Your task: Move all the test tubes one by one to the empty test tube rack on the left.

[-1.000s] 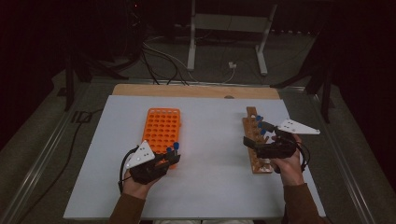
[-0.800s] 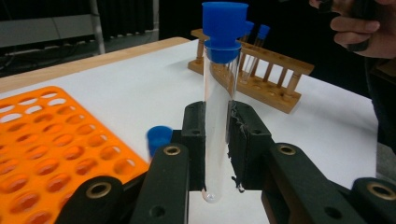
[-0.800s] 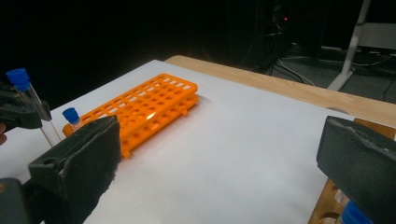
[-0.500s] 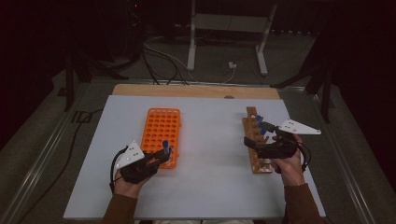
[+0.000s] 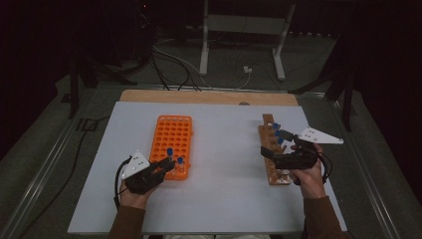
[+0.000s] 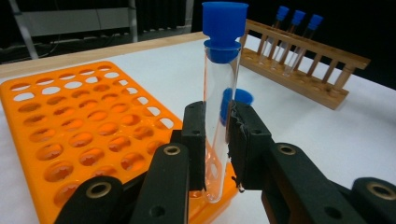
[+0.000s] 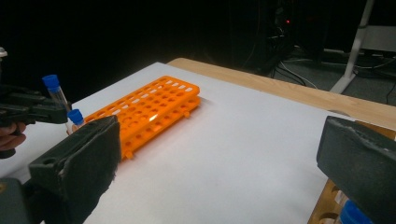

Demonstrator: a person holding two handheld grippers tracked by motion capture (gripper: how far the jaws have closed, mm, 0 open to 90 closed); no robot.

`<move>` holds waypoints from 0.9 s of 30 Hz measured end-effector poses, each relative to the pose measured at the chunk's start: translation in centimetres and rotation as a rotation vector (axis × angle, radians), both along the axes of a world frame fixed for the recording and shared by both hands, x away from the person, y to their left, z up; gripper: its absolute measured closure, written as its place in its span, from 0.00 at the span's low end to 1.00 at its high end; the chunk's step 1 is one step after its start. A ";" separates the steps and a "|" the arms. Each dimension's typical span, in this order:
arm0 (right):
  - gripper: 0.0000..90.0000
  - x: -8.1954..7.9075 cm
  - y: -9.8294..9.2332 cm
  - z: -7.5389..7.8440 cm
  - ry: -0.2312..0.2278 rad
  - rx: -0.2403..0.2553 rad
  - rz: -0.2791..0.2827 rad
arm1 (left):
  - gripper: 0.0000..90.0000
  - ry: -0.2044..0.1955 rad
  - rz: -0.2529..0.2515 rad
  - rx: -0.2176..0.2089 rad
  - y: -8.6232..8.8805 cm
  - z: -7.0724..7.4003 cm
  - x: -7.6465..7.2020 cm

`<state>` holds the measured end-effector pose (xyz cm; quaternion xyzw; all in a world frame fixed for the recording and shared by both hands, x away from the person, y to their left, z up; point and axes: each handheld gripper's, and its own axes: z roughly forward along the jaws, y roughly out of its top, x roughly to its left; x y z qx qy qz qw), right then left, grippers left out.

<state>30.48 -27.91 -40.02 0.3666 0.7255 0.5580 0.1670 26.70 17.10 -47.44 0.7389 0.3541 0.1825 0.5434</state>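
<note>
Left gripper (image 6: 215, 140): jaws clamped on a blue-capped tube (image 6: 222, 93), upright over the orange rack (image 6: 74, 135), centre frame. Right gripper (image 7: 219, 163): jaws wide open, empty.

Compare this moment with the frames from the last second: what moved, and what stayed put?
The left gripper, shut on a blue-capped test tube throughout, slid toward the near end of the orange rack and lowered the tube's foot to a hole at its near right corner, beside a tube already seated. Nothing was released. The right gripper stayed open over the wooden rack; both racks kept their places.
</note>
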 end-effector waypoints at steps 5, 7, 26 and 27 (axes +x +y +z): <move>0.00 0.0 0.1 0.0 -0.002 -0.001 0.003 | 0.87 -0.009 0.011 -0.009 -0.1 -0.4 0.5; 0.00 -0.1 0.1 0.0 -0.002 -0.001 0.005 | 0.87 -0.014 0.010 -0.008 -0.2 -0.4 0.6; 0.00 -0.1 0.0 -0.2 -0.001 -0.004 0.012 | 0.87 0.083 0.011 0.112 -0.6 -1.8 1.1; 0.00 -0.1 0.0 -0.2 -0.001 -0.004 0.012 | 0.87 0.085 0.011 0.119 -0.7 -1.9 1.1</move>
